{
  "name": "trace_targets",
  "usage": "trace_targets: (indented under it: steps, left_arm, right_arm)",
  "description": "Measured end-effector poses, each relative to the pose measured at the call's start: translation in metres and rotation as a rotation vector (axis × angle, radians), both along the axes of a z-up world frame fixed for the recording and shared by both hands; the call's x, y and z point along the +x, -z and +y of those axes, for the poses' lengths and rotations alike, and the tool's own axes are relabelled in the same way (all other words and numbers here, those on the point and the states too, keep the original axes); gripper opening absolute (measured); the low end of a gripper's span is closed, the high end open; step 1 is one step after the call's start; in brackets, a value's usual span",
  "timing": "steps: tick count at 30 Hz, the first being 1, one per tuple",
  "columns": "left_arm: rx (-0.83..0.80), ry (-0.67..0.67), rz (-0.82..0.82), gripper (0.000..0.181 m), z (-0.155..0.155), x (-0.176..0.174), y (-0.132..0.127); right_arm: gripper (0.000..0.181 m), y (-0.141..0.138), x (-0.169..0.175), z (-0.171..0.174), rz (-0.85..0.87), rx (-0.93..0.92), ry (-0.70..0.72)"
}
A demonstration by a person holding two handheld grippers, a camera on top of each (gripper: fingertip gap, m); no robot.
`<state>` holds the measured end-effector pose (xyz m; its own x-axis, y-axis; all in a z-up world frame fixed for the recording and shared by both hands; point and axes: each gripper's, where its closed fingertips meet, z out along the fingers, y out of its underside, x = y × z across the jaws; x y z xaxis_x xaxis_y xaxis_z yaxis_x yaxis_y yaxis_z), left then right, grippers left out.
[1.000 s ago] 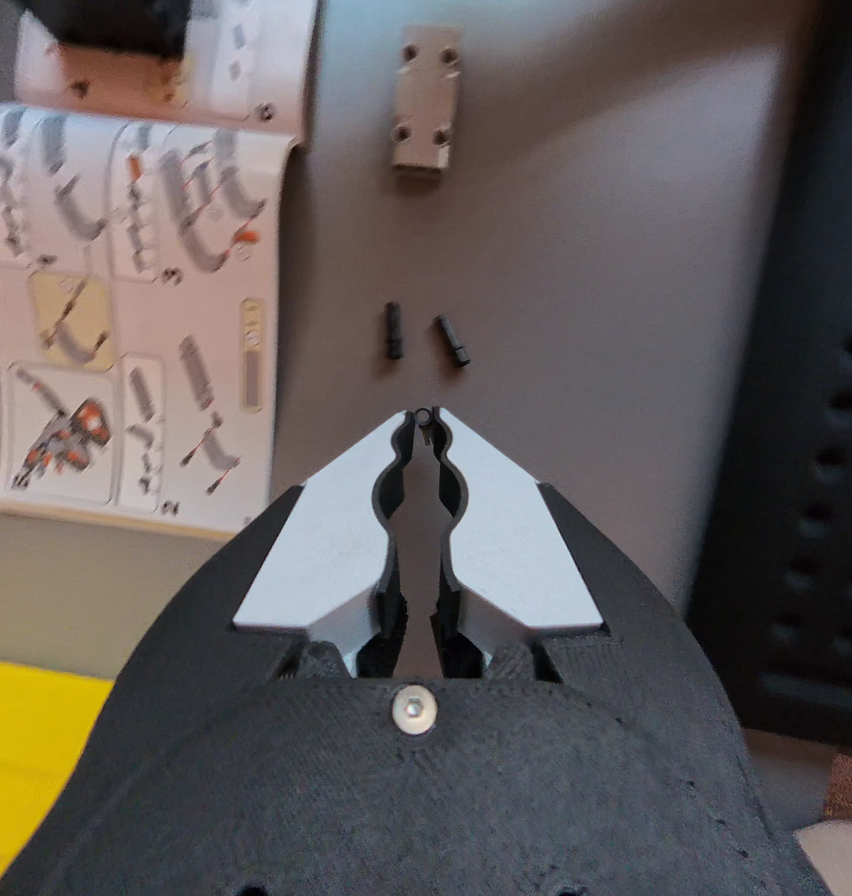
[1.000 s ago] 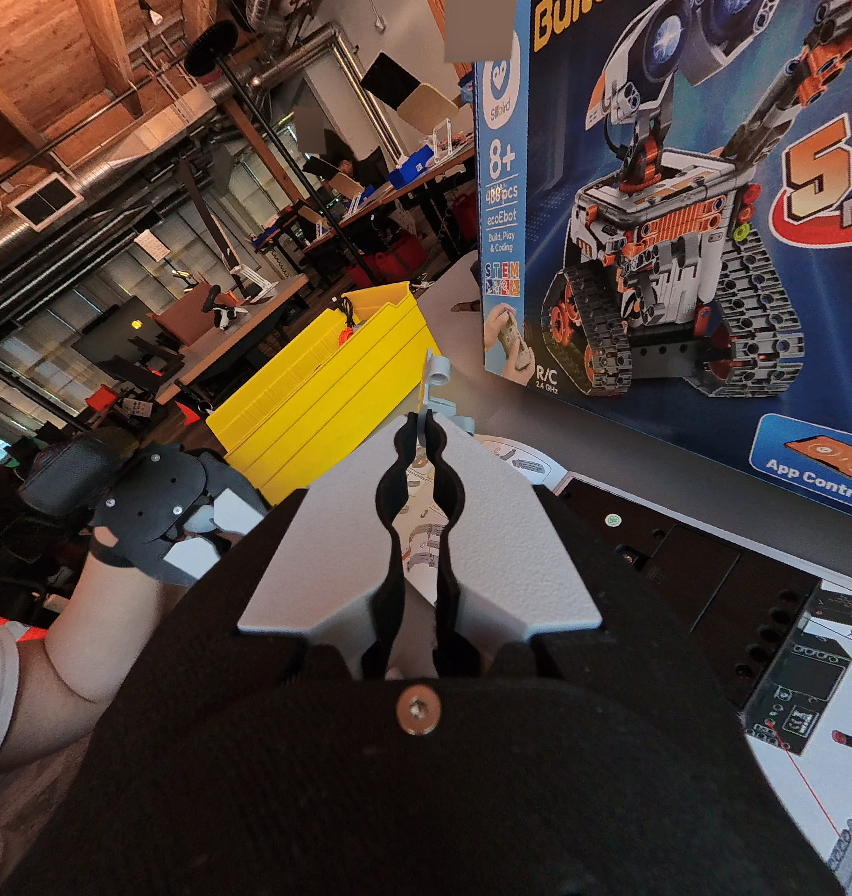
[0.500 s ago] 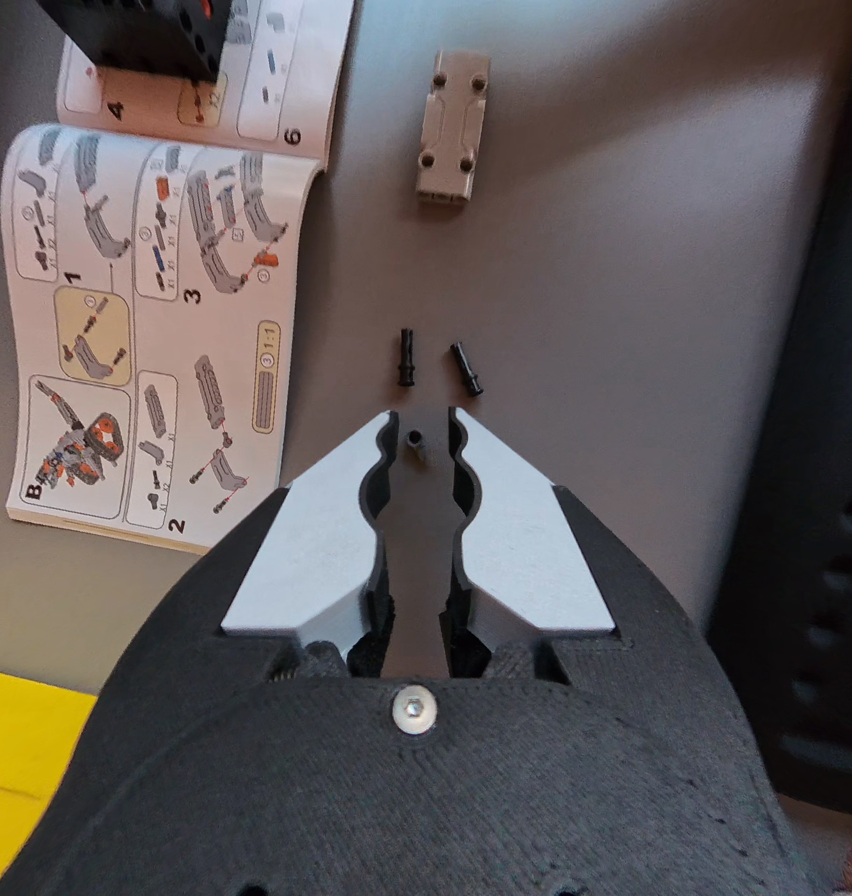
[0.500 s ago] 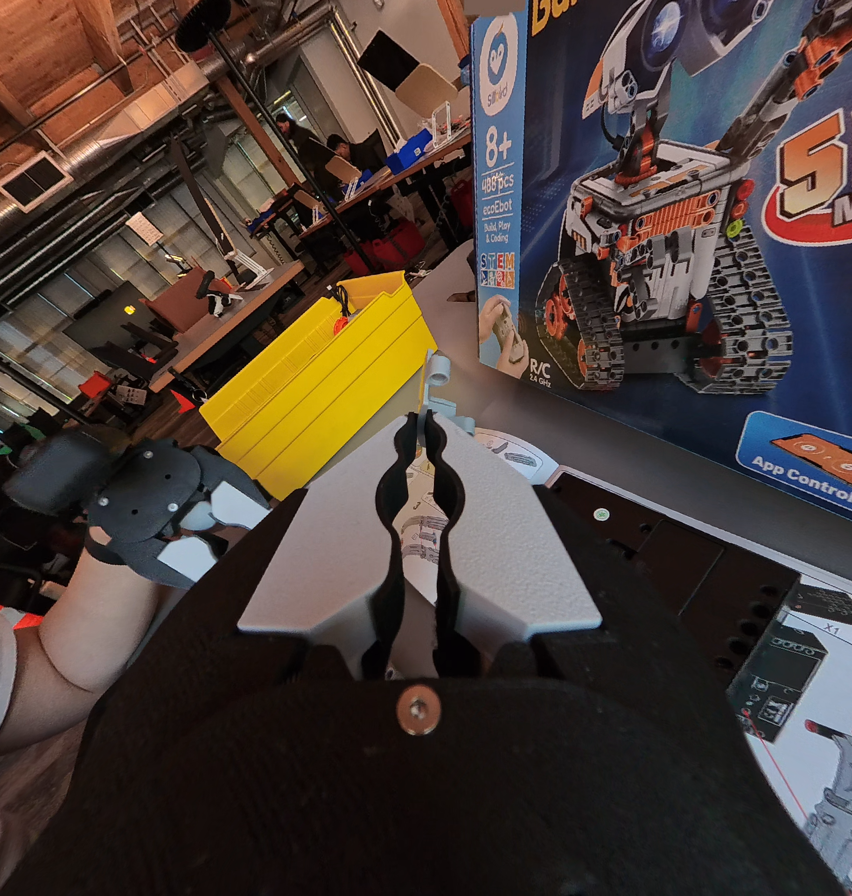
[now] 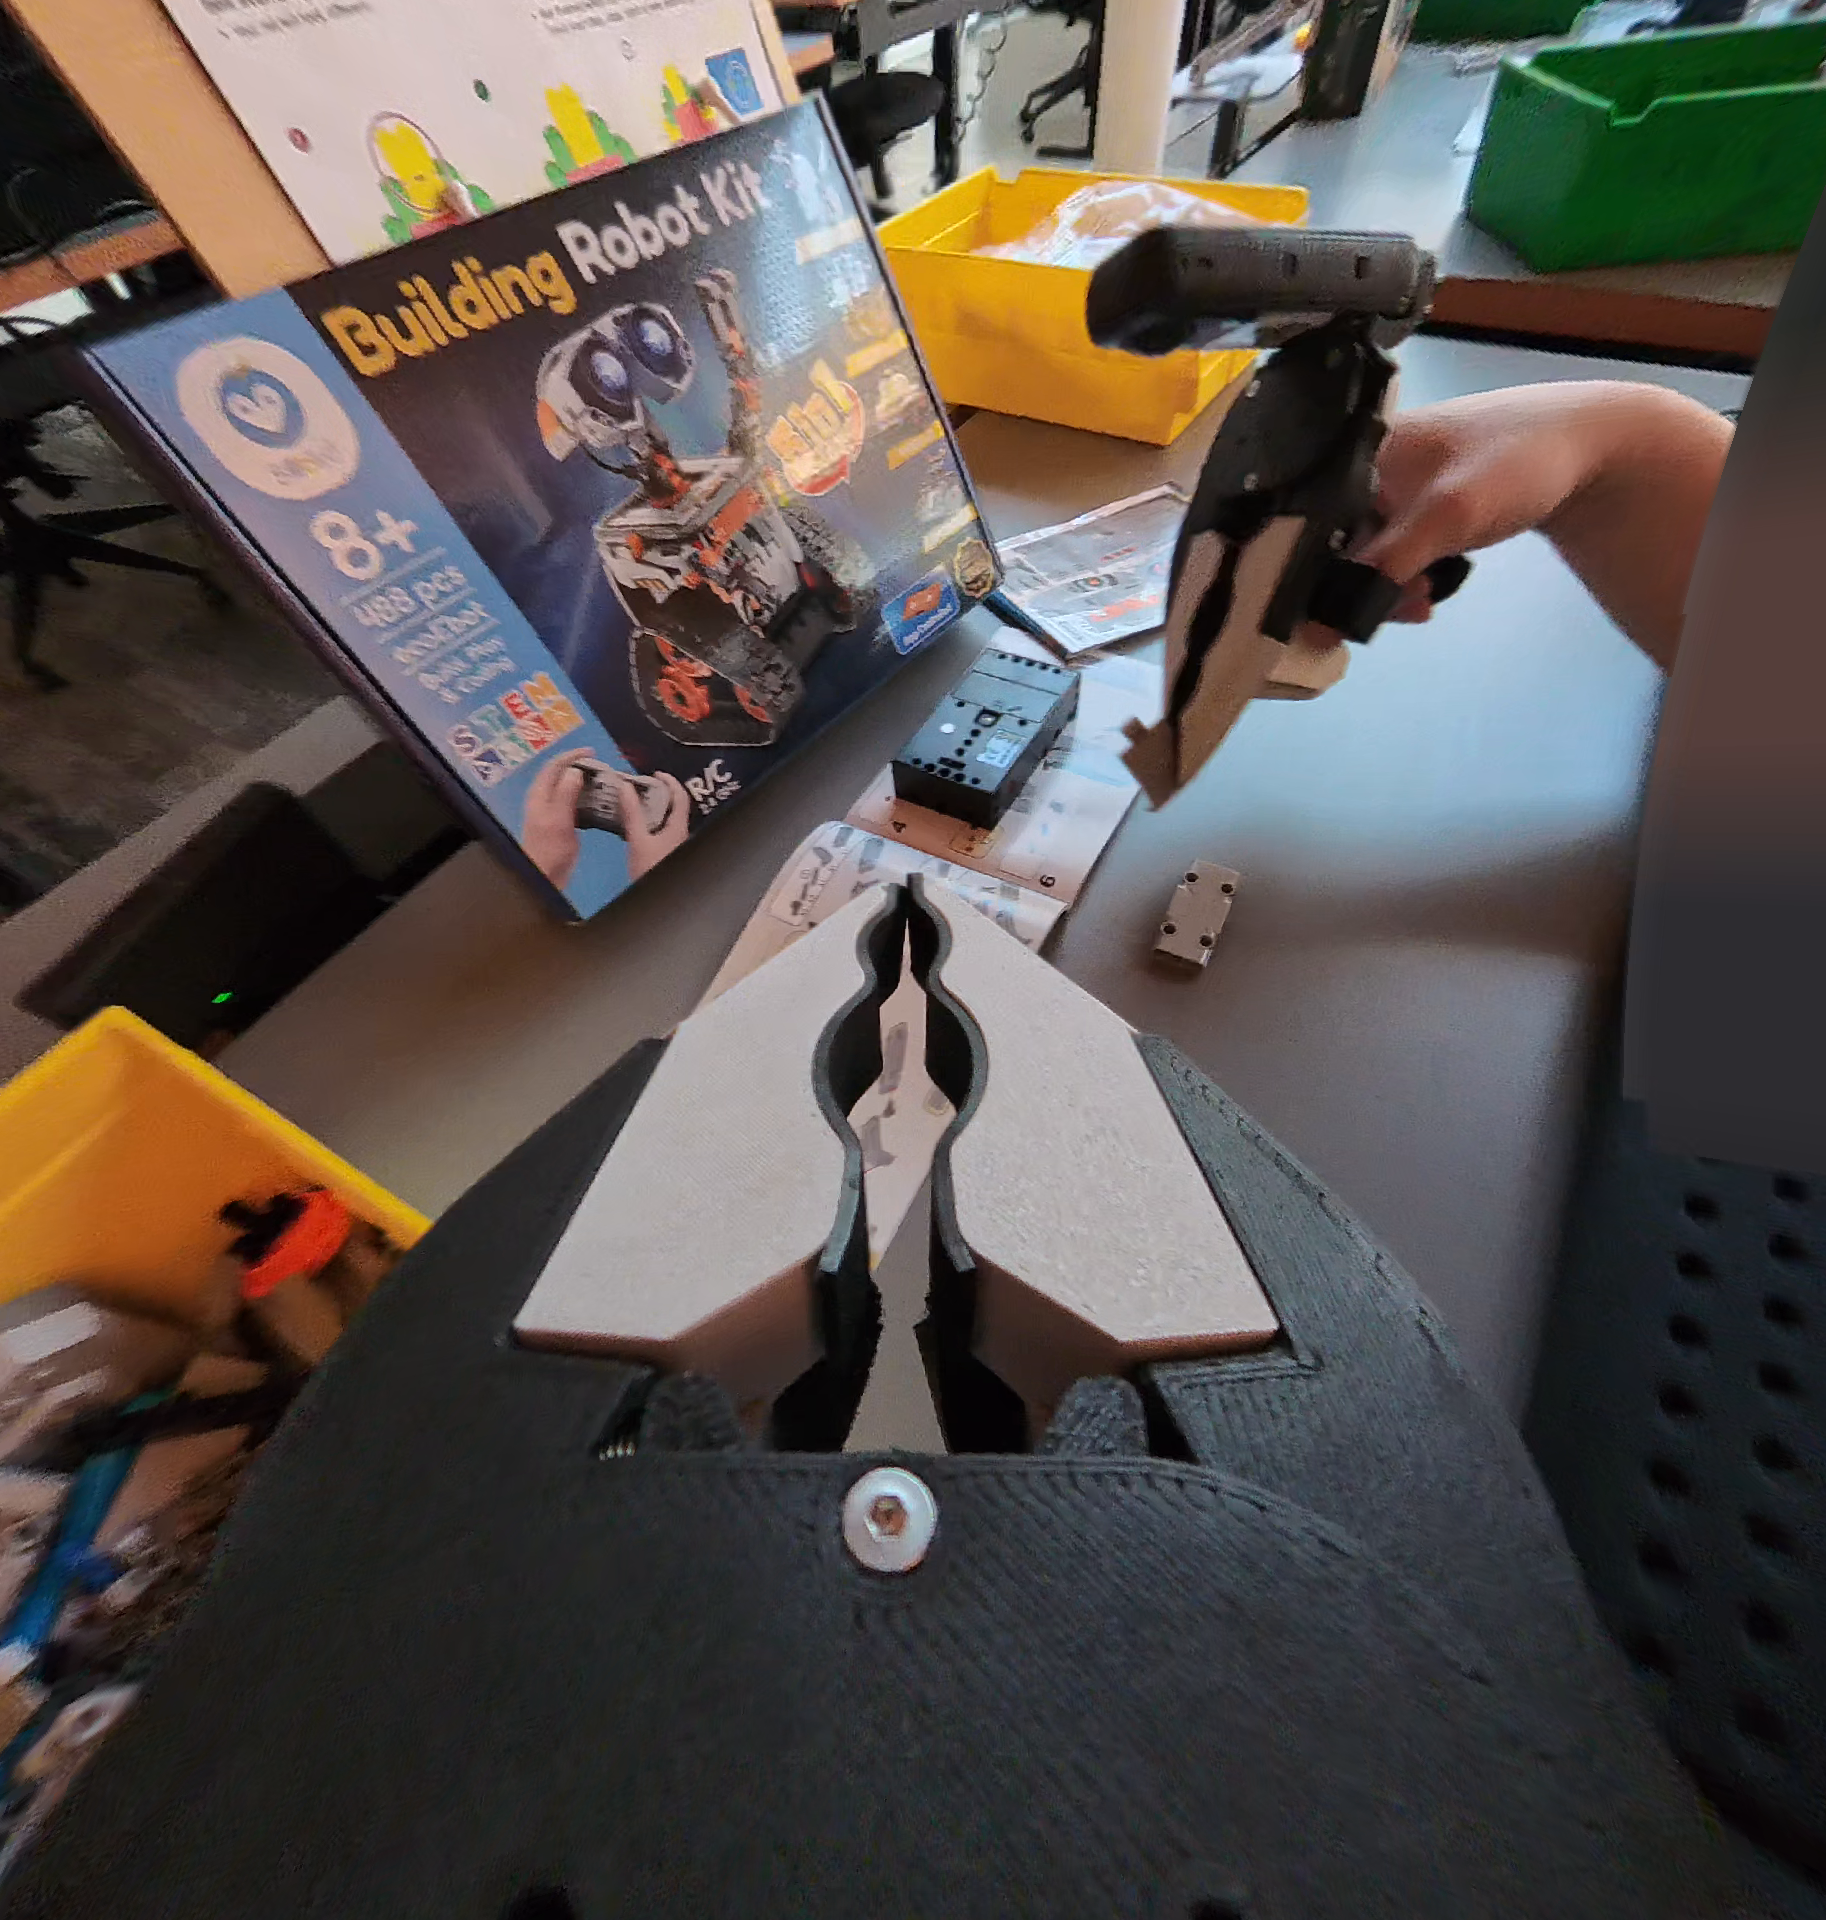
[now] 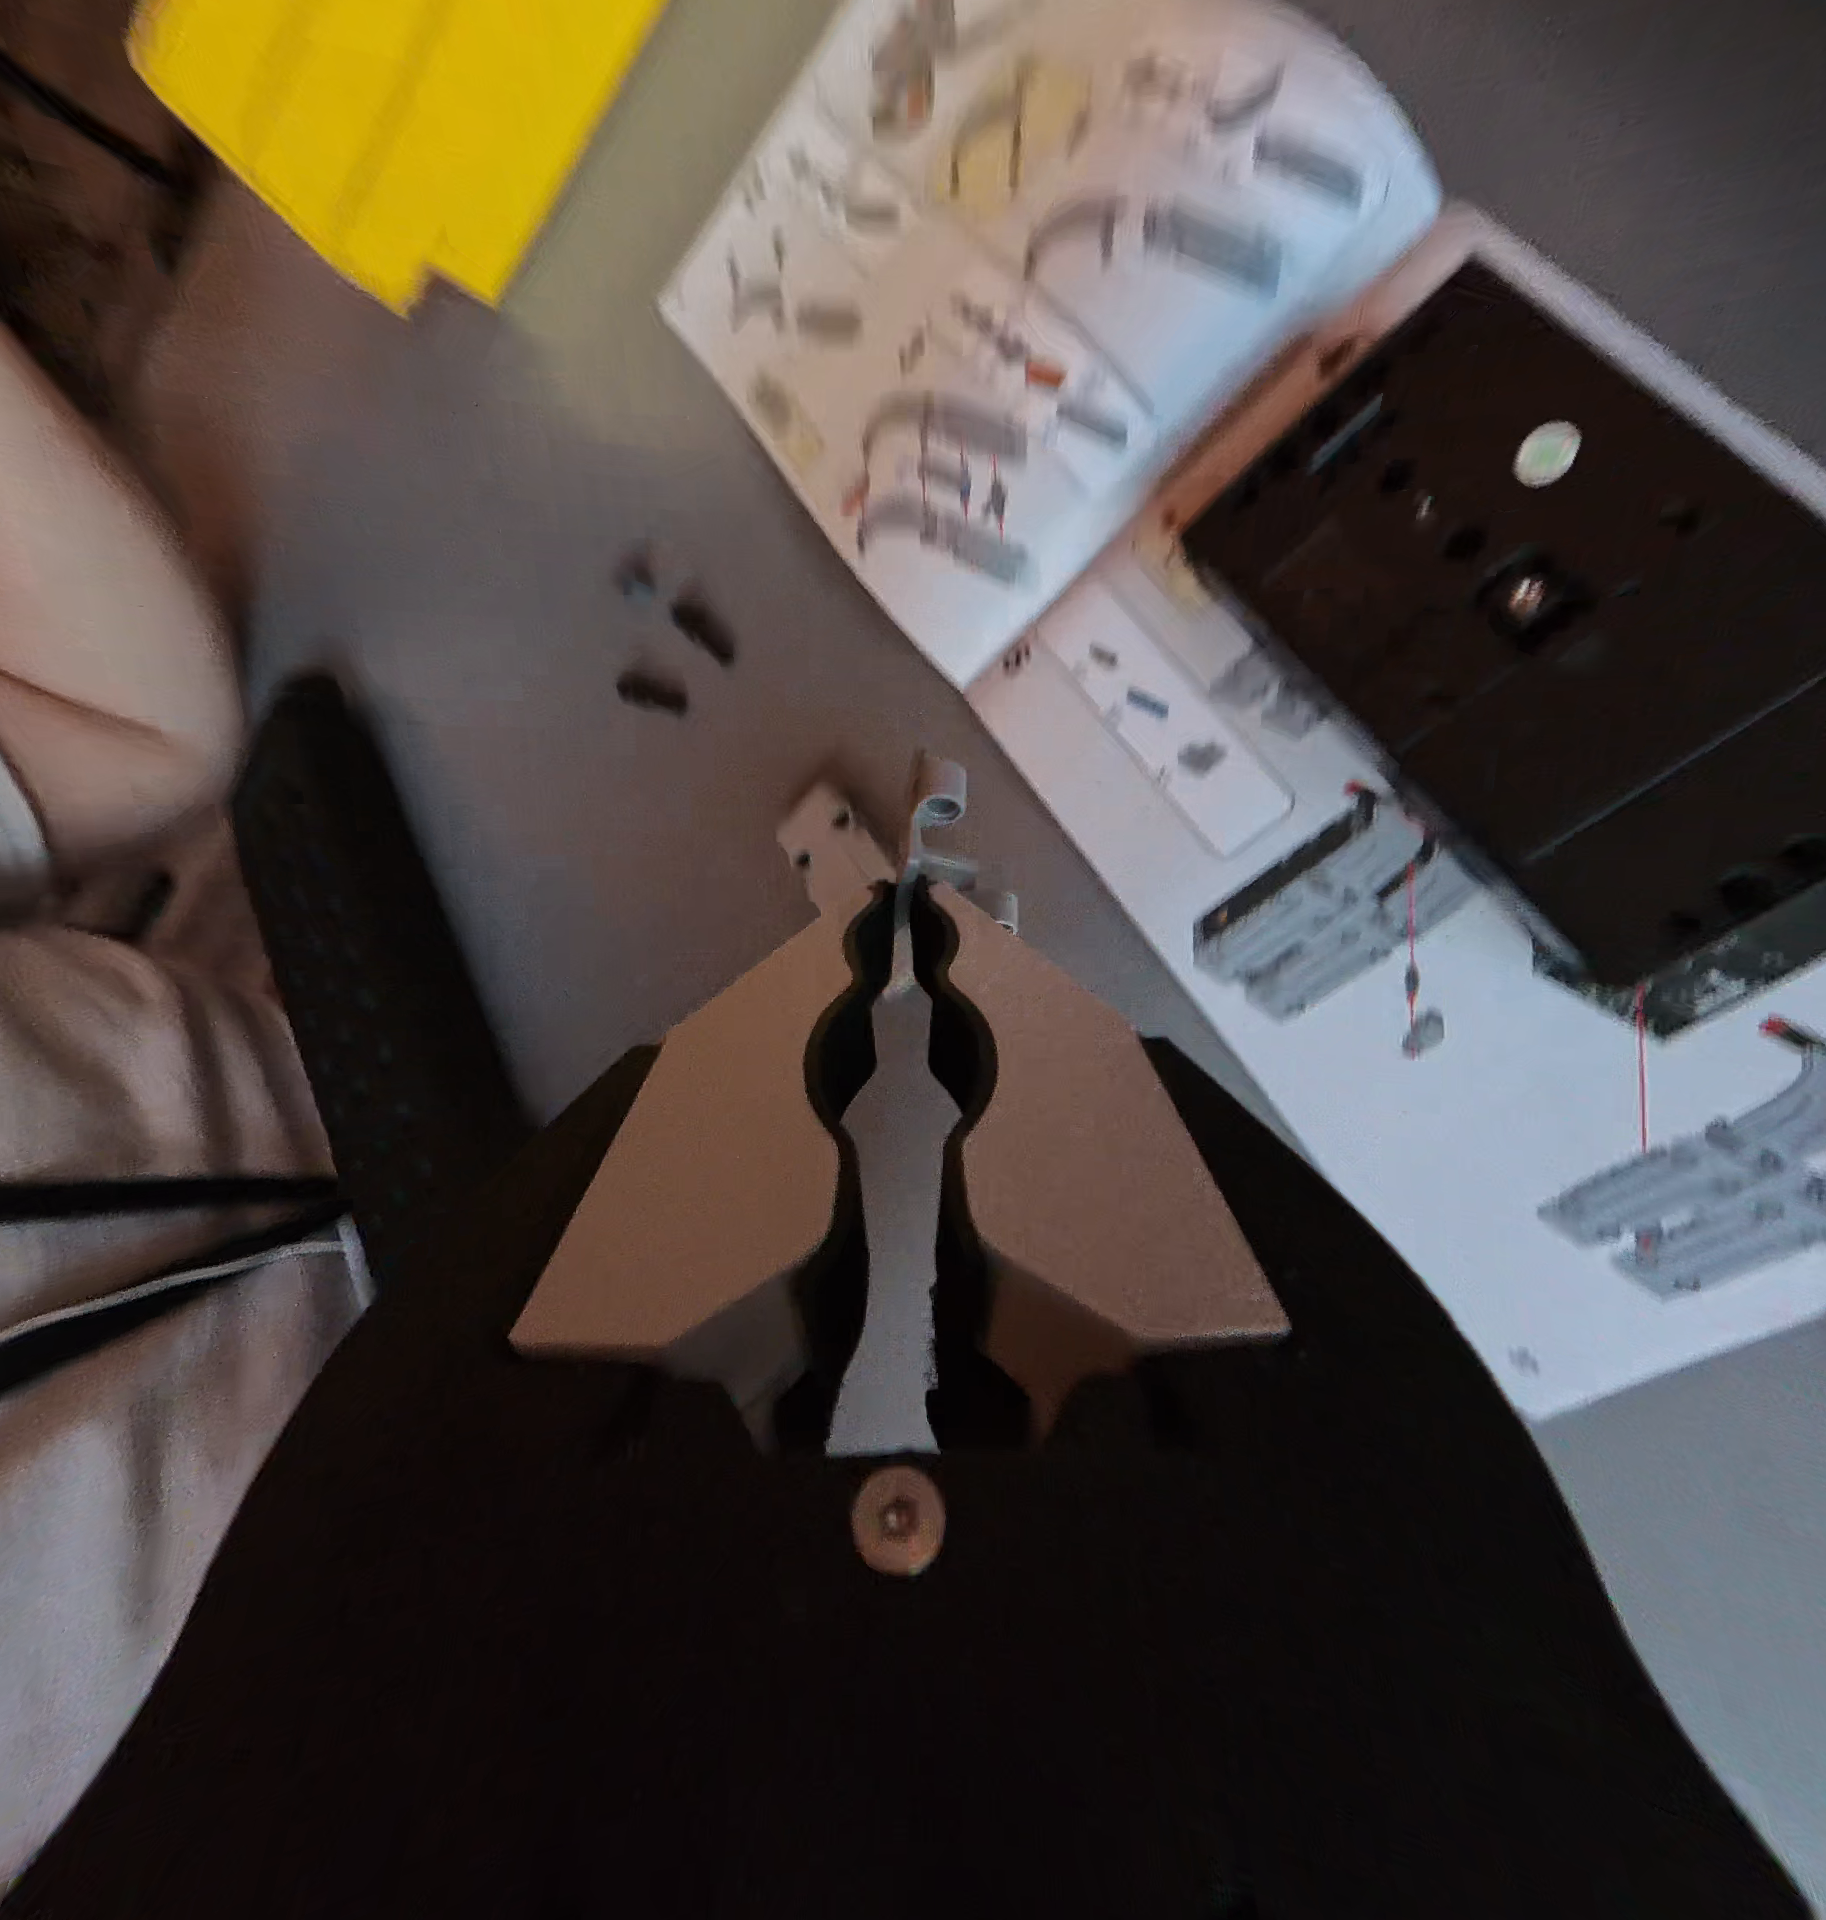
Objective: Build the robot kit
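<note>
My left gripper is shut and empty, held above the grey table, just before the open instruction booklet. My right gripper is shut on a small grey connector piece and points down at the table. A grey block lies directly beneath its tips. Three small black pins lie a little to its left. In the left wrist view the right gripper hangs over the table, in a hand, above and behind the grey block.
A blue robot kit box stands at the back left. A black battery box sits on the booklet pages. A yellow parts bin is at near left, another yellow bin behind. A black perforated surface lies right. The tips of one gripper are about 25 cm away from the tips of the other. The grey block sits 6 cm or so from the ends of my right fingers.
My left gripper opened, left its black pin beside the other two, then shut and swung up to face across the table. My right gripper tipped down over the table, still holding the grey piece.
</note>
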<state>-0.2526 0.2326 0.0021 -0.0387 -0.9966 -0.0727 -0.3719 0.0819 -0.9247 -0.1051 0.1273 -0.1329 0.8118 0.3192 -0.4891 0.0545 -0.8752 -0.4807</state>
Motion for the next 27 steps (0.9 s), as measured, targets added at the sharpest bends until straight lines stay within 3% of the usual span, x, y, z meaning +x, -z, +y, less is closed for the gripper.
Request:
trace_targets:
  steps: [5,11,16,22,27]
  left_arm:
    - [0.161,-0.117,0.222,0.0,0.02,-0.007,-0.02]
    - [0.158,-0.167,0.264,0.0,0.022,-0.006,-0.042]
    - [0.149,-0.289,0.284,0.0,0.042,-0.024,-0.044]
    - [0.209,-0.286,0.344,0.0,0.05,-0.031,-0.038]
    - [0.164,-0.343,0.397,0.0,0.071,-0.045,-0.027]
  right_arm:
    - [0.002,0.022,0.001,-0.033,-0.228,-0.169,-0.078]
    - [0.002,0.03,0.002,-0.049,-0.362,-0.252,-0.088]
    - [0.003,0.031,-0.001,-0.047,-0.396,-0.249,-0.075]
    - [0.006,0.035,-0.008,-0.04,-0.378,-0.249,-0.079]
    - [0.01,0.035,-0.007,-0.042,-0.333,-0.278,-0.05]
